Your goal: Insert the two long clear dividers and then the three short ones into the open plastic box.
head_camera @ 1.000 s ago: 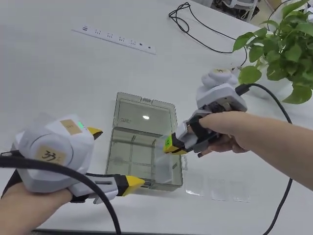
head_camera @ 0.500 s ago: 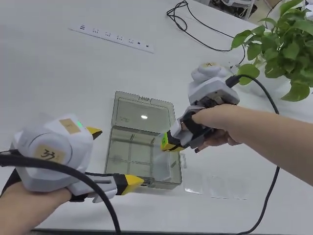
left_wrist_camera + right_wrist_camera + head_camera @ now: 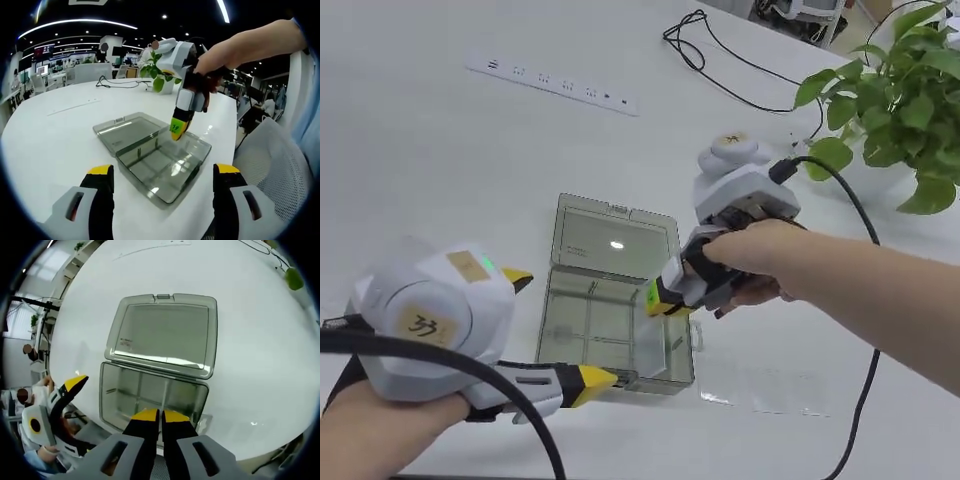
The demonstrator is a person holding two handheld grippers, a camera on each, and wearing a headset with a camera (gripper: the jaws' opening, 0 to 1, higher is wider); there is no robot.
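Head view: right gripper (image 3: 660, 300), jaws narrow on what seems a clear divider (image 3: 655, 345), hangs over the open box (image 3: 570, 330) on the tabletop (image 3: 440, 150); left gripper (image 3: 558, 327) jaws wide; next, press divider into slots.

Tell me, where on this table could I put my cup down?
The wide bare stretch between the power strip and the box, and left of the box. Crowded: the box's right side, where the right gripper holds a divider; beyond it, plant and cable.
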